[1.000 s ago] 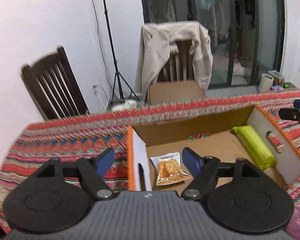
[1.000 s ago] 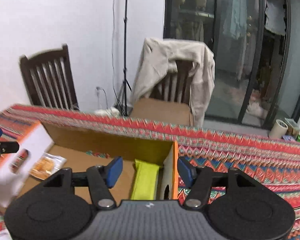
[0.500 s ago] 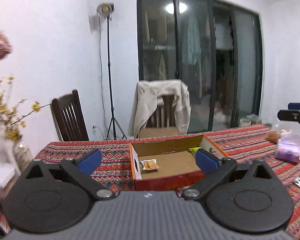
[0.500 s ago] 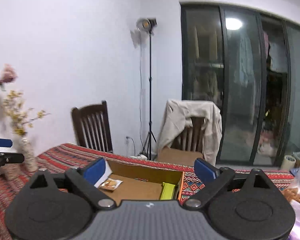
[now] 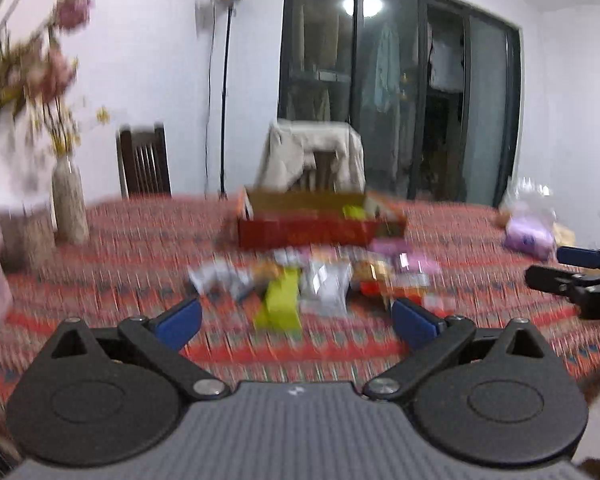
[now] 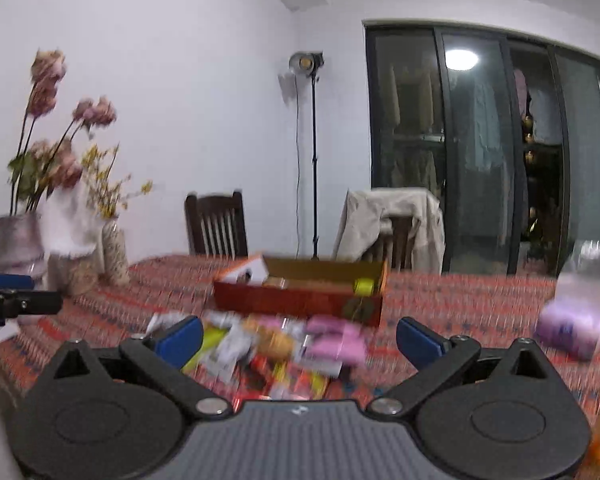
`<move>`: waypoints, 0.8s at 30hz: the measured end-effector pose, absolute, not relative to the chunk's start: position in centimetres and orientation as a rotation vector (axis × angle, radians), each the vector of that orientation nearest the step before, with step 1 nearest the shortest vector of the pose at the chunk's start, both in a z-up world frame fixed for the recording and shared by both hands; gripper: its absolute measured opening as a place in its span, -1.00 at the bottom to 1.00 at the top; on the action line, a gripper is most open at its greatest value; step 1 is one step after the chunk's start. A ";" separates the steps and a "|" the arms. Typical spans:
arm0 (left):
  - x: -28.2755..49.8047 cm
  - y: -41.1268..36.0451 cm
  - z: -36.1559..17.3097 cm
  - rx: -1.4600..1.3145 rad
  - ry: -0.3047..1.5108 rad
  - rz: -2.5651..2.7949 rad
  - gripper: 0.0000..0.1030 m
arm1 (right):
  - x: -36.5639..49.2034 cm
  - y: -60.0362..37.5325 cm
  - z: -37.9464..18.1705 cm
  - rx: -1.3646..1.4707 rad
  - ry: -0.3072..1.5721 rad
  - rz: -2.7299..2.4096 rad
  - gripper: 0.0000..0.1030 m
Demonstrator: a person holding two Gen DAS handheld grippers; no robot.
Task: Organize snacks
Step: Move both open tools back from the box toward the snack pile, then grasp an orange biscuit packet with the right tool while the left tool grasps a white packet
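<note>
A shallow cardboard box (image 5: 320,220) with red sides stands mid-table; it also shows in the right wrist view (image 6: 300,292). A yellow-green packet (image 6: 363,286) lies at its right end. A blurred pile of snack packets lies in front of it, with a yellow-green packet (image 5: 281,300), a silver packet (image 5: 326,286) and a pink packet (image 6: 334,342). My left gripper (image 5: 296,322) is open and empty, held back from the pile. My right gripper (image 6: 299,338) is open and empty above the pile's near side.
A red patterned cloth (image 5: 120,248) covers the table. Vases with dried flowers (image 6: 32,240) stand at the left. A purple bag (image 5: 528,234) lies at the right. Two chairs (image 6: 216,228) stand behind the table, one draped with a beige jacket (image 6: 392,220).
Both grippers have pulled far back from the box toward the table's near side. The snack pile in front of the box has come into view. Both stay open.
</note>
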State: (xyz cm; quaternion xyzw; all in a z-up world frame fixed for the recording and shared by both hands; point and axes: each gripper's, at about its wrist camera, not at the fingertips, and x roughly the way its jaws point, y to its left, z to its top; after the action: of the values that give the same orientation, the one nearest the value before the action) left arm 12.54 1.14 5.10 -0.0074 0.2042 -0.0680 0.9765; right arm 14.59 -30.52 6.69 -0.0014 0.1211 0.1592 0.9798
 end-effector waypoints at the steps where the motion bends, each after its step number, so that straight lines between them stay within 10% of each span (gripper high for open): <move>1: 12.5 1.0 4.4 -0.008 0.434 -0.139 1.00 | 14.1 -30.3 5.6 -0.005 0.262 0.325 1.00; 24: 22.0 4.1 0.4 0.005 0.543 -0.034 1.00 | 20.4 -28.2 1.5 0.016 0.395 0.267 1.00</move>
State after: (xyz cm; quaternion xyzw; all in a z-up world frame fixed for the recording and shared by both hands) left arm 21.97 4.08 0.36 0.0025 0.2683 -0.0168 0.9632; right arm 20.36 -28.18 1.47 0.0077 0.1955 0.1321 0.9717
